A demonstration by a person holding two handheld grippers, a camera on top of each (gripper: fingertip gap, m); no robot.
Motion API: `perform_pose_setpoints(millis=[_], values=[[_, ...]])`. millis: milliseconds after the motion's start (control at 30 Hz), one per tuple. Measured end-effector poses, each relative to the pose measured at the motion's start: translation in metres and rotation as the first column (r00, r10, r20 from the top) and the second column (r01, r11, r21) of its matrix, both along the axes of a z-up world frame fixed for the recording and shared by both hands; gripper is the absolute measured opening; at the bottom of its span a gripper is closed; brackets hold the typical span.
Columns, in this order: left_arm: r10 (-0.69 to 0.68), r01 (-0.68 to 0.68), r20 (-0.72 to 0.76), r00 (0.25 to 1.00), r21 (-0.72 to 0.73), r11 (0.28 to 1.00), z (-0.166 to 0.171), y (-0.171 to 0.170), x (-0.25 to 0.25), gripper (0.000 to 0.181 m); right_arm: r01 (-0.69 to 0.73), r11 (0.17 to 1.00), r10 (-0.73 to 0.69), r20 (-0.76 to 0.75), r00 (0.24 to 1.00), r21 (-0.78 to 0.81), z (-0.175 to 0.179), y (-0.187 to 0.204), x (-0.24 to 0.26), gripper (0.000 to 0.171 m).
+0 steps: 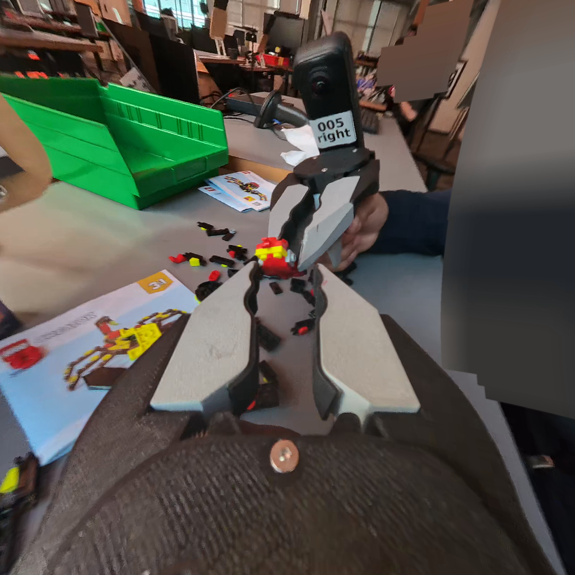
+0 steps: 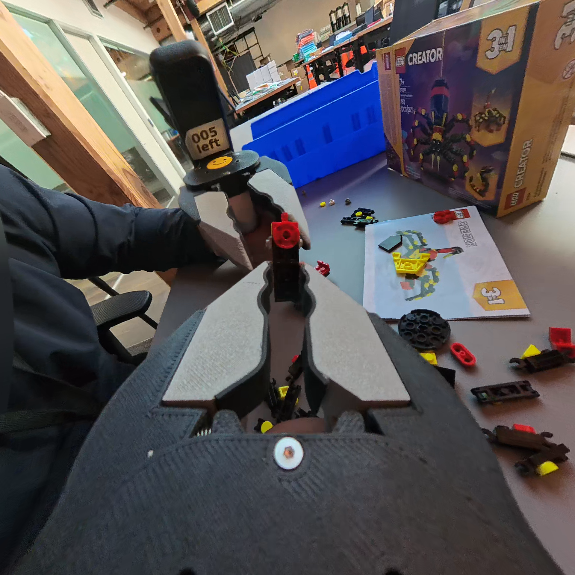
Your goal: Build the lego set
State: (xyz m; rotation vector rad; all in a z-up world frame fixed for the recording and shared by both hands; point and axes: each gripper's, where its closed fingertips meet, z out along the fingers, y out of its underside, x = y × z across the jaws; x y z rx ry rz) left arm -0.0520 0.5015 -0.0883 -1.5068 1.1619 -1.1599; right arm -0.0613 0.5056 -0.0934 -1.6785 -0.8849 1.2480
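Observation:
My right gripper (image 2: 285,269) is shut on a small lego assembly (image 2: 284,280), a black column with a red round-studded end pointing away. In the left wrist view the right gripper (image 1: 286,253) holds that assembly (image 1: 273,256), which shows red and yellow there, above the grey table (image 1: 93,236). My left gripper (image 1: 286,269) is open and empty, its tips just below and on either side of the assembly. Its fingers (image 2: 224,230) stand wide apart behind the assembly in the right wrist view. Loose black, red and yellow pieces (image 1: 217,258) lie scattered on the table.
An instruction booklet (image 2: 451,280) carries a yellow piece (image 2: 407,263); a black round plate (image 2: 423,330) lies beside it. The lego box (image 2: 466,124) and a blue bin (image 2: 317,140) stand behind. A green bin (image 1: 140,140) and more booklets (image 1: 242,189) are opposite. The grippers are tip to tip, or close to it. Both grippers' tips are roughly 10 cm from the black round plate (image 2: 423,330).

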Motion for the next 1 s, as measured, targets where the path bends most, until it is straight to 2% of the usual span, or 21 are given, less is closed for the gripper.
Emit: perform_pose_setpoints(millis=[167,333,433,567,667,800,867,1000], values=[[-0.043,0.05,0.059,0.997,-0.133,0.99,0.004,-0.001,-0.002,0.025,0.026,0.983,-0.047,0.108,0.993,0.183,-0.003,-0.003,-0.002,0.013],[-0.081,0.091,0.094,0.992,-0.118,0.989,0.008,-0.005,-0.004,0.02,0.044,0.94,-0.105,0.166,0.981,0.338,0.0,-0.006,-0.006,0.013],[-0.084,0.086,0.061,0.995,-0.029,0.996,0.007,-0.005,-0.005,0.021,0.055,0.894,-0.161,0.204,0.966,0.446,0.0,-0.005,-0.008,0.014],[-0.119,0.116,0.009,0.993,0.169,0.979,0.004,-0.015,-0.005,0.02,0.018,0.742,-0.25,0.252,0.935,0.67,-0.002,-0.01,-0.013,0.015],[-0.159,0.152,0.004,0.987,0.276,0.949,0.006,-0.023,-0.009,0.02,-0.017,0.683,-0.258,0.263,0.93,0.731,0.0,-0.017,-0.016,0.014],[-0.21,0.216,-0.072,0.975,0.52,0.826,0.007,-0.04,-0.015,0.02,-0.093,0.621,-0.189,0.264,0.946,0.778,0.005,-0.036,-0.019,0.013],[-0.219,0.262,-0.144,0.965,0.583,0.769,0.0,-0.048,-0.018,0.021,-0.145,0.607,-0.155,0.296,0.943,0.781,0.0,-0.044,-0.021,0.013],[-0.247,0.319,-0.202,0.948,0.639,0.7,-0.008,-0.056,-0.022,0.02,-0.217,0.583,-0.107,0.339,0.935,0.783,-0.006,-0.054,-0.023,0.013]])
